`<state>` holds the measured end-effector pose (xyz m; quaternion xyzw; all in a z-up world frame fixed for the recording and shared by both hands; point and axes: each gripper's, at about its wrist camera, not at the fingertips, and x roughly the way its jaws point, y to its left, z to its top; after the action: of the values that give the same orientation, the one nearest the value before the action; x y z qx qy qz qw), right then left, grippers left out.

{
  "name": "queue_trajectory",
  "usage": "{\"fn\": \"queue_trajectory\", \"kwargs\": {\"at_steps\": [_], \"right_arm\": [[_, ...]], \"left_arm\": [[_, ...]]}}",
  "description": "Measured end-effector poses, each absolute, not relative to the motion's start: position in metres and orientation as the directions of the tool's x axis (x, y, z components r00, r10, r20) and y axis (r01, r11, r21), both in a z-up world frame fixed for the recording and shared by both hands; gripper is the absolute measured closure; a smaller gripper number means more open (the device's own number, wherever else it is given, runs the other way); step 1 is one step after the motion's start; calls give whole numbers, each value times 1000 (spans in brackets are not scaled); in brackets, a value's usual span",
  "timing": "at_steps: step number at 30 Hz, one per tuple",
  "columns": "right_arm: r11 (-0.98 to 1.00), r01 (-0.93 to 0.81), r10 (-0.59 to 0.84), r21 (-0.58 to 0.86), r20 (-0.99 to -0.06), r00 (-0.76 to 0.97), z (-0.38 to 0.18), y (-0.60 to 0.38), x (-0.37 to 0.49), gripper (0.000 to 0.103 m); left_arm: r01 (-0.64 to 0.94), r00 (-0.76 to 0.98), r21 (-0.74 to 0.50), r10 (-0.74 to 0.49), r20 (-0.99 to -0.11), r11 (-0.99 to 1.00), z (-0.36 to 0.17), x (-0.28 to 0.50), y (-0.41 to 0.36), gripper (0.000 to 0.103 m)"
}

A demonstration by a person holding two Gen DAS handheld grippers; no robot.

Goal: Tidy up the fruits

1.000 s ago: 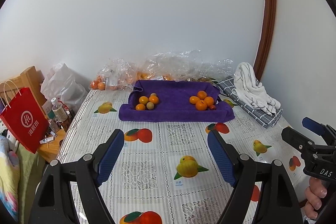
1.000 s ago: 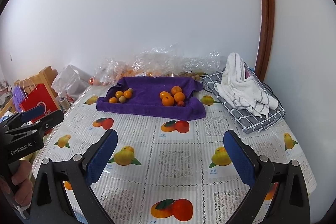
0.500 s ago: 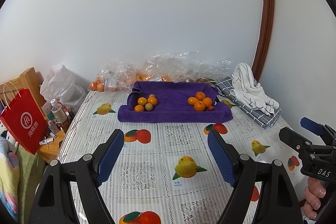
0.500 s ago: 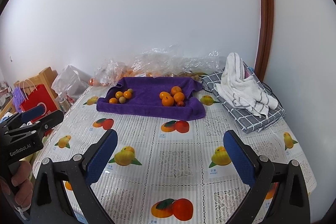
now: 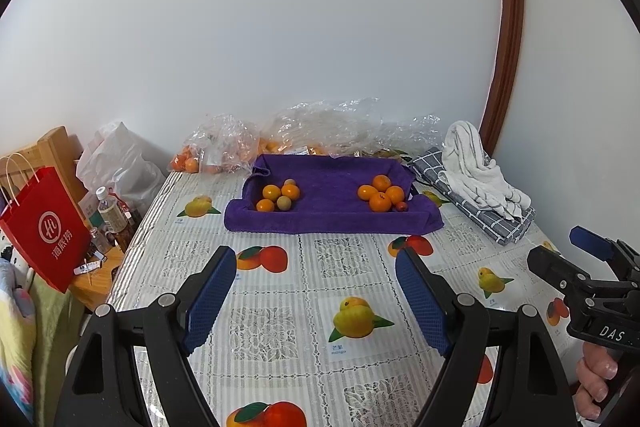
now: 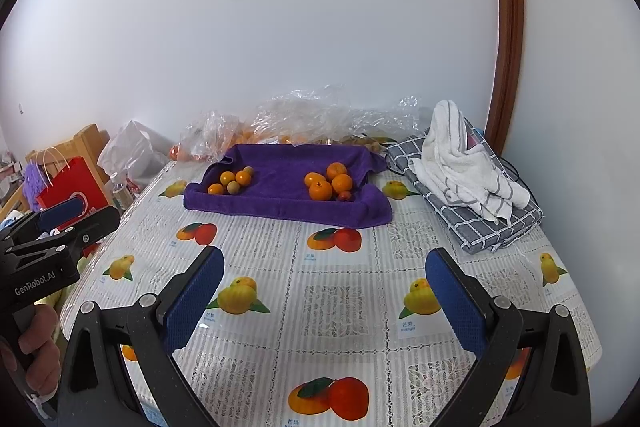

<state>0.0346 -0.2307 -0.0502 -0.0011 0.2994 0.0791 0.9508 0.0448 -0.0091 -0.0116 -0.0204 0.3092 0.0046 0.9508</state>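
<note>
Both wrist views look forward and slightly down along their own fingers across the table [image 5: 280, 307] toward the far wall. Each sits well back from the purple towel [image 5: 328, 187] [image 6: 280, 183], which both share; the left view stands further left.

Purple, orange and printed fruit against a plain white wall

The tablecloth [image 5: 304, 291] is white with grey lace-like squares and printed yellow and orange-red fruit with green leaves. At twelve o'clock on it lies a deep purple towel [image 5: 328, 187] carrying bright orange tangerines [image 5: 380, 193], dull tan-green round fruits [image 5: 284, 203] and one small dark red fruit [image 5: 401, 206]. At two o'clock a white towel [image 5: 476, 167] with thin grey stripes sits on a grey cloth [image 5: 508, 227] checked in white. At nine o'clock a red bag [image 5: 44, 231] bears white lettering. Both grippers show black frames with blue pads [image 6: 196, 295].
</note>
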Motion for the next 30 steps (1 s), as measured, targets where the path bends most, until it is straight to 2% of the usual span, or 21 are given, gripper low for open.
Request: {"fn": "queue_trajectory", "kwargs": {"at_steps": [30], "right_arm": [[987, -157, 154, 45, -576, 803, -57, -227, 37, 3]], "left_arm": [[-35, 807, -45, 2, -591, 998, -16, 49, -1, 22]]}}
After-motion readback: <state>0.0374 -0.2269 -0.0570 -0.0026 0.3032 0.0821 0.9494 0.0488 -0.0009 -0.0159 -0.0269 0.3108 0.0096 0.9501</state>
